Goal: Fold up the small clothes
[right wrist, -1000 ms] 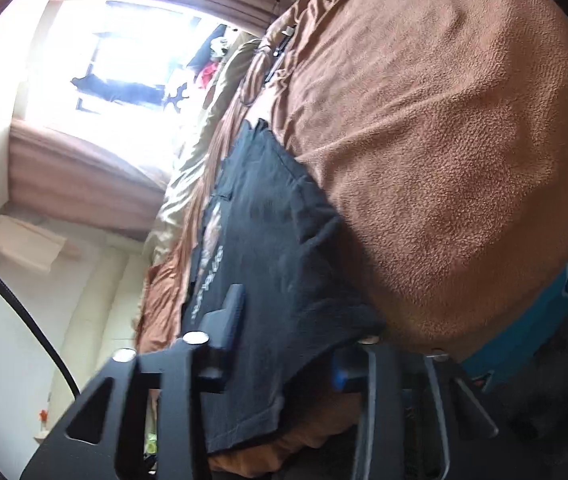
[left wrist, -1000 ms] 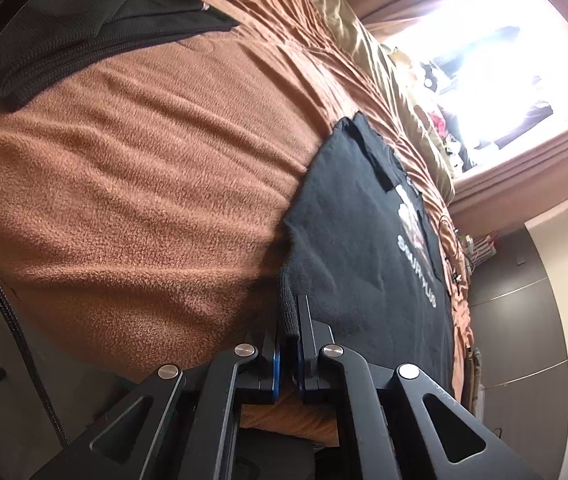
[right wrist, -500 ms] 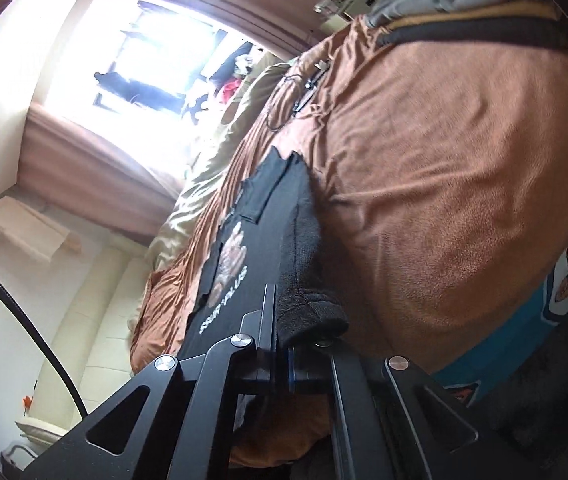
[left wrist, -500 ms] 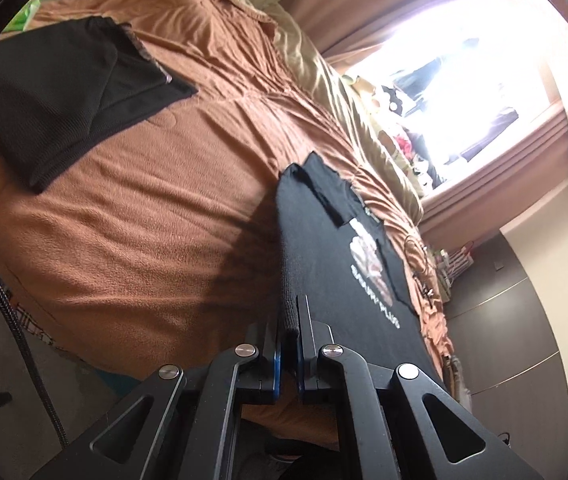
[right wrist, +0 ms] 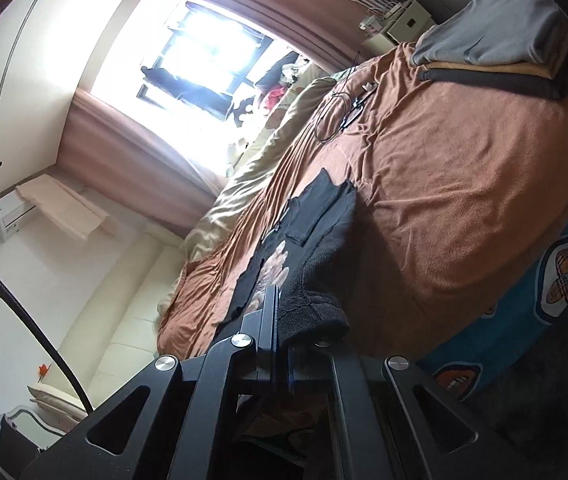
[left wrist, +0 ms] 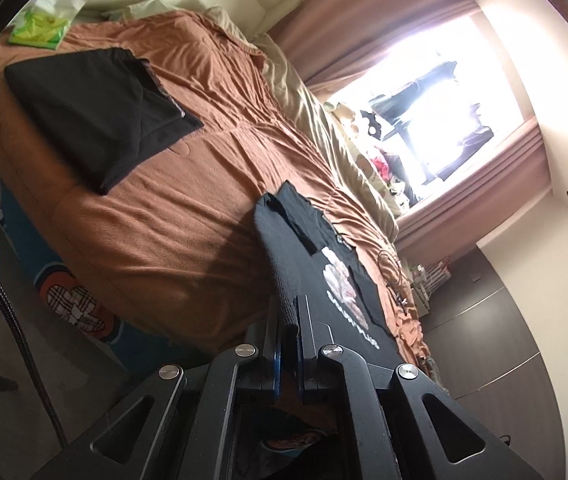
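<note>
A small black T-shirt (left wrist: 303,248) with a pale print and white lettering stretches from the brown blanket toward both grippers, its near hem lifted off the bed. My left gripper (left wrist: 288,312) is shut on one corner of that hem. In the right wrist view the same black T-shirt (right wrist: 315,224) hangs bunched over my right gripper (right wrist: 280,320), which is shut on the other corner of the hem. The far end with the sleeves still rests on the blanket.
A brown blanket (left wrist: 188,184) covers the bed. A folded black garment (left wrist: 96,120) and a green packet (left wrist: 40,28) lie far left. A stack of folded clothes (right wrist: 499,52) and a cable (right wrist: 335,116) lie at the right. A beige duvet (left wrist: 323,128) runs along the window side.
Both grippers rose and pulled back from the bed, lifting the shirt's near hem. The right gripper's jaws, apart a second ago, closed on the hem corner.
</note>
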`<state>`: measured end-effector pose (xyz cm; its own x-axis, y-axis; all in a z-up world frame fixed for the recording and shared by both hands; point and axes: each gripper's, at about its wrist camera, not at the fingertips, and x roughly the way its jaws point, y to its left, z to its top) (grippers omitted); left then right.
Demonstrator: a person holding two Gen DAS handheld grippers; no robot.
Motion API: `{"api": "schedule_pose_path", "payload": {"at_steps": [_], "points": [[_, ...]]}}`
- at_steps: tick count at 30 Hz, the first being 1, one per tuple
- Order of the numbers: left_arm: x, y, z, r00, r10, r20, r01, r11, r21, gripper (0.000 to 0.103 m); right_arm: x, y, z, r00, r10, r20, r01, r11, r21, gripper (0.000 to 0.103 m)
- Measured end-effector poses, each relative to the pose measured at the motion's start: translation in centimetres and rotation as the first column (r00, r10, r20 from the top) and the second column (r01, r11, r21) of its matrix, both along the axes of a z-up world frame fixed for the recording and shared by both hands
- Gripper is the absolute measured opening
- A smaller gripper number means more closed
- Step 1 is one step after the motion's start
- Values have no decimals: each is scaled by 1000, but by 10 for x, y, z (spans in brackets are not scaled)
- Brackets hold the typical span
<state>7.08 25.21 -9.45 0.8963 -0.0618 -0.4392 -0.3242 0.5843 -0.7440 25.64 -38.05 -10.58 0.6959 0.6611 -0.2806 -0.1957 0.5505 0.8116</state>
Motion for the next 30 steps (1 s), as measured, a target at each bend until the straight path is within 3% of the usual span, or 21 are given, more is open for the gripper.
{"api": "schedule_pose_path", "payload": {"at_steps": [14, 24, 30], "points": [[-78, -18, 43, 994, 8, 108, -10, 1000, 19, 5, -48, -22, 12, 998, 21, 58, -22, 1000, 16, 0], [-93, -18, 86, 980, 11, 200, -24, 998, 62, 5, -44, -30, 35, 987, 28, 158, -34, 999, 35, 0], [-71, -7, 76, 985, 21, 174, -31, 998, 56, 5, -17, -21, 22, 985, 38, 169, -42, 999, 21, 0]]}}
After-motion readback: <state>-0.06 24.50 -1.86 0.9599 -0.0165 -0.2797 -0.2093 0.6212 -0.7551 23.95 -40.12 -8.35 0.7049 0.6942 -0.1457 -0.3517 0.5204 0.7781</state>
